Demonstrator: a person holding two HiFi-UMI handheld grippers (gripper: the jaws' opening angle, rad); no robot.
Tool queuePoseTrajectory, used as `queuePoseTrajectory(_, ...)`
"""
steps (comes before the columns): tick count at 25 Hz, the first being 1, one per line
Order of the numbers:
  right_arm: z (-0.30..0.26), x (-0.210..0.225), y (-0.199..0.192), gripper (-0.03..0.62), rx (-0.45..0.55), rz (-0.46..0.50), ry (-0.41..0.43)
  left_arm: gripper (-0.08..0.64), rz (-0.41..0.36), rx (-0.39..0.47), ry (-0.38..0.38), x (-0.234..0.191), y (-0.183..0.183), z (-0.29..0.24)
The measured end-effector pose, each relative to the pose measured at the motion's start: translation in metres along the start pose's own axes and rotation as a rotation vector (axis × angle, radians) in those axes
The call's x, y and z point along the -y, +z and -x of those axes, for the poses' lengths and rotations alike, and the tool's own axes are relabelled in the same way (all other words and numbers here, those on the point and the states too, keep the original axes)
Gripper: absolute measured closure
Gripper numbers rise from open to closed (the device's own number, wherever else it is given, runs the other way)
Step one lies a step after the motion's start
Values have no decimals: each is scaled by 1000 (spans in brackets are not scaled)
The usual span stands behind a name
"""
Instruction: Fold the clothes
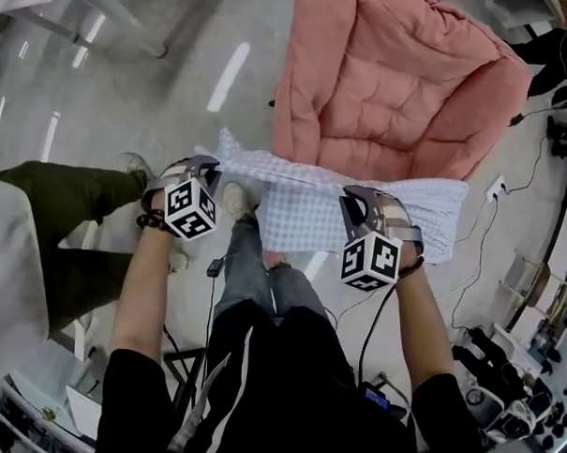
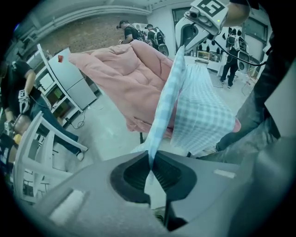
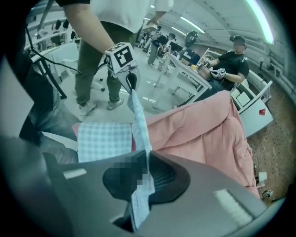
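Checked cloth [image 1: 303, 210] — perhaps shirt — stretched taut

Right tongs [image 3: 146, 172]: we find them clamped on the checked cloth [image 3: 103, 140].
Left tongs [image 3: 131, 84]: cloth's taut edge reaches them.
Pink quilt [image 3: 203, 134]: behind.

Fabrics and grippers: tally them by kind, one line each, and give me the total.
1 light blue-and-white checked cloth garment
1 pink quilted fabric blanket
2 two-jaw grippers: left gripper and right gripper, each shut on the checked garment
Total: 4
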State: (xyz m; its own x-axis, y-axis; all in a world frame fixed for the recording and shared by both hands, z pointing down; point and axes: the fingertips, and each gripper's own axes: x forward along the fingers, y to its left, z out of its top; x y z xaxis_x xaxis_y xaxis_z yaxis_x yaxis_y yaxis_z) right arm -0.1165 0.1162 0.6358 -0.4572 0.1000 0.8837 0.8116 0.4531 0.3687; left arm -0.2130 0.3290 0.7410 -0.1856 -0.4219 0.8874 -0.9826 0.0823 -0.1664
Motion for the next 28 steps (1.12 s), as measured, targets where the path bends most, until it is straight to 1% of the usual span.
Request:
queuePoseTrajectory(4, 15, -29, -2, 572, 33, 52, 13, 540, 60, -17, 38, 27, -11, 3)
queuePoseTrajectory(10, 20, -64, -10, 572, 55, 88, 34, 540, 113, -51, 41, 70, -29, 1)
queuePoseTrajectory(15, 18, -90, -19, 574, 64, 80, 44, 538, 180, -29, 52, 93, -40, -2)
queuePoseTrajectory(19, 19, -123, -22, 572, 72, 114, 64, 538, 222, -21, 71, 113, -54, -6)
queuePoseTrajectory(24, 12, -158, -31, 572, 75, 117, 92, 538, 263, -32, 44, 143, -71, -26)
queuePoseTrajectory(28, 1, -180, -38, 572, 89, 101, 103, 538, 326, -26, 28, 165, -84, -42)
